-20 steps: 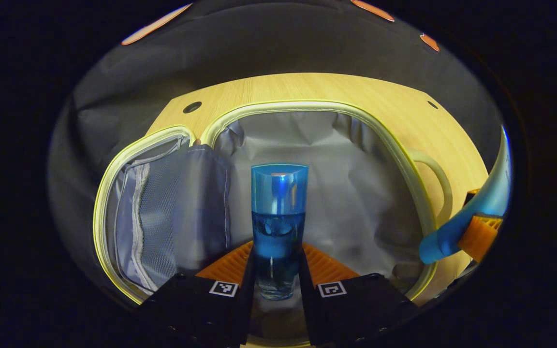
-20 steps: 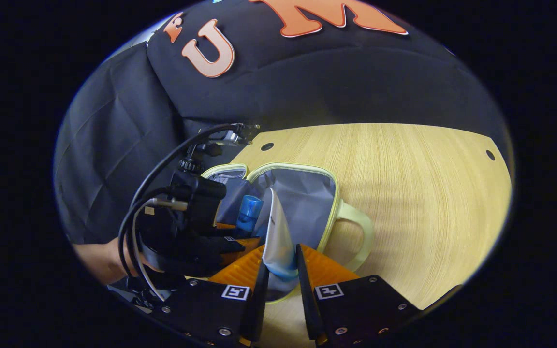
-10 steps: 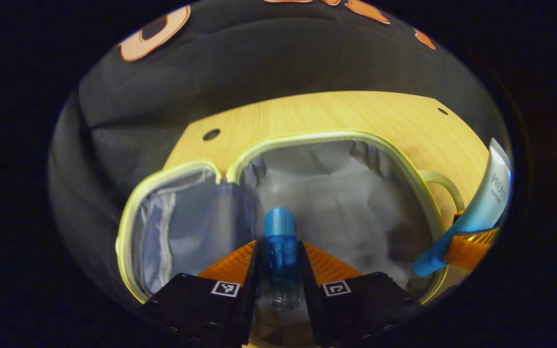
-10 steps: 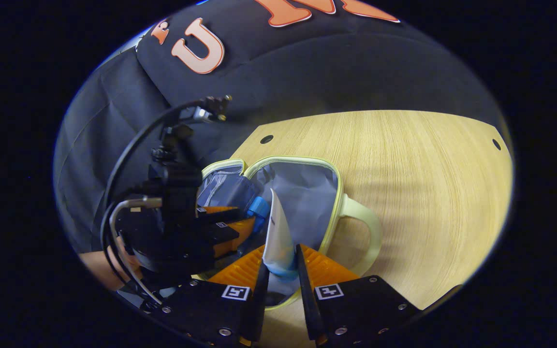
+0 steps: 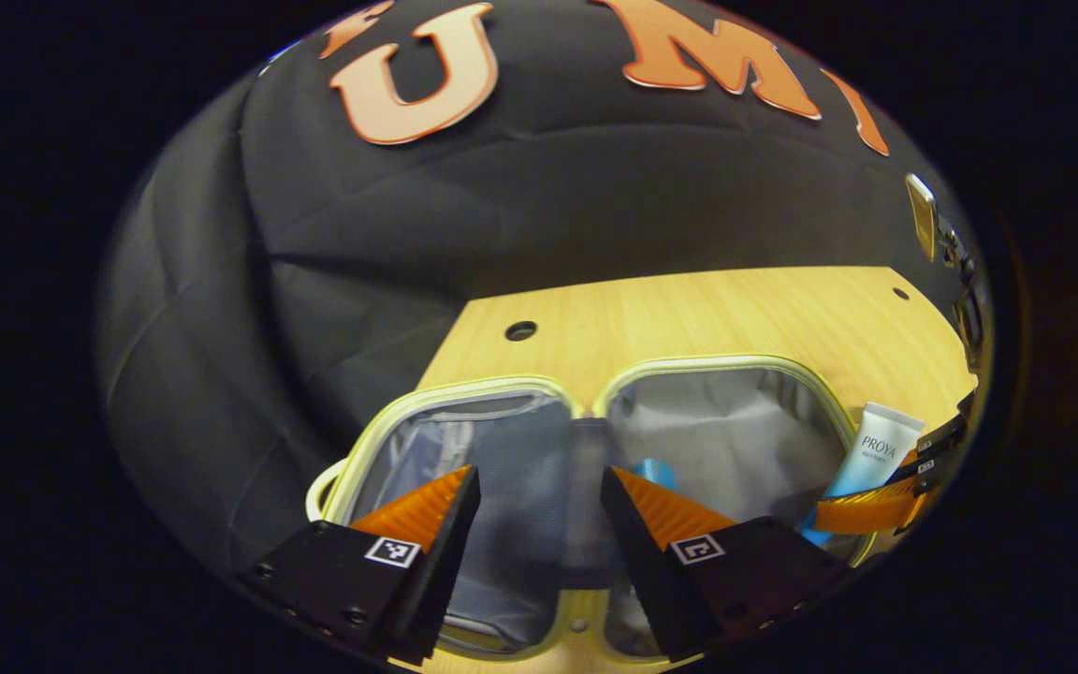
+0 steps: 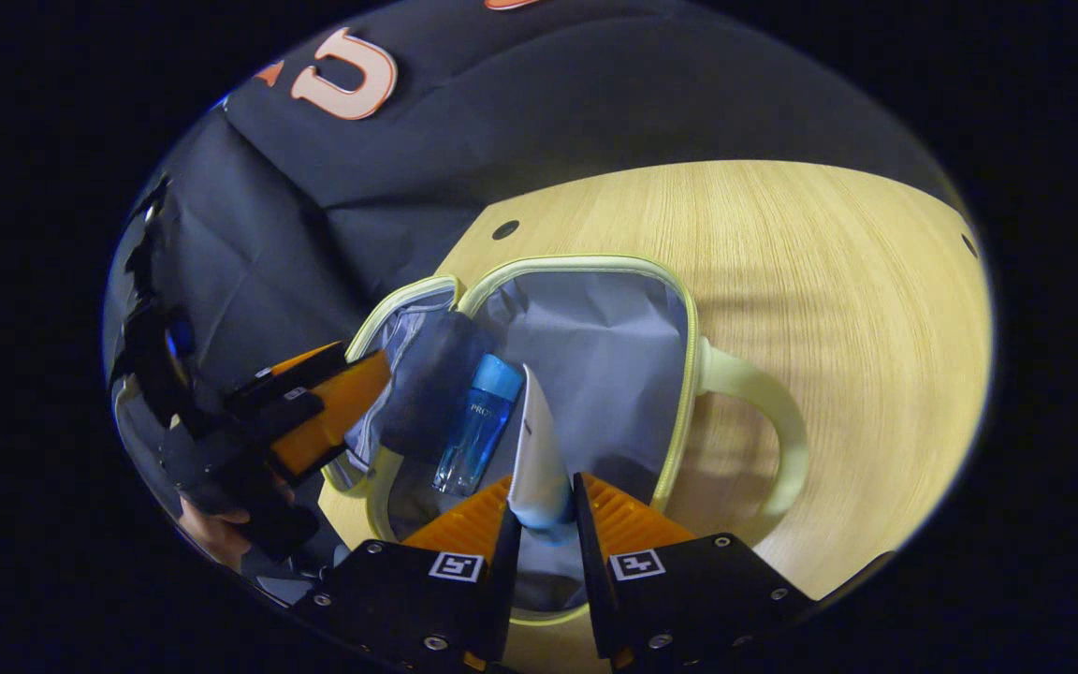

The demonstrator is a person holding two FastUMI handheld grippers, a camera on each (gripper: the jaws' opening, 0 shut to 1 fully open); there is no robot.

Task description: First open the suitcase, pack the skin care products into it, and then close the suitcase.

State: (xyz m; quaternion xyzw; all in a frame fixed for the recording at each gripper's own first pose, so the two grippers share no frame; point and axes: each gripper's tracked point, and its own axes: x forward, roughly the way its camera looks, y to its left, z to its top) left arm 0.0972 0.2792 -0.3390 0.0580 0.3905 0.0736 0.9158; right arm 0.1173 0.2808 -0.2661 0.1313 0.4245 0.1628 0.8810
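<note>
Right gripper view: the suitcase (image 6: 679, 374) is seen lying open on the wooden table (image 6: 857, 309). A blue bottle (image 6: 473, 426) is laid flat on the grey lining inside it. A white tube (image 6: 539, 459) is pinched by its blue end in the right gripper (image 6: 544, 510), just above the lining and beside the bottle. The left gripper (image 5: 539, 491) is spread wide with nothing held in it.

To do this step well, the tube should be lowered and laid flat next to the bottle before the fingers are let go. The bottle should not be bumped. Lots of bare lining is left on the handle side. The yellow rim (image 6: 576, 267) should be kept clear. Open table is seen past the handle (image 6: 773, 421) for pulling back.
</note>
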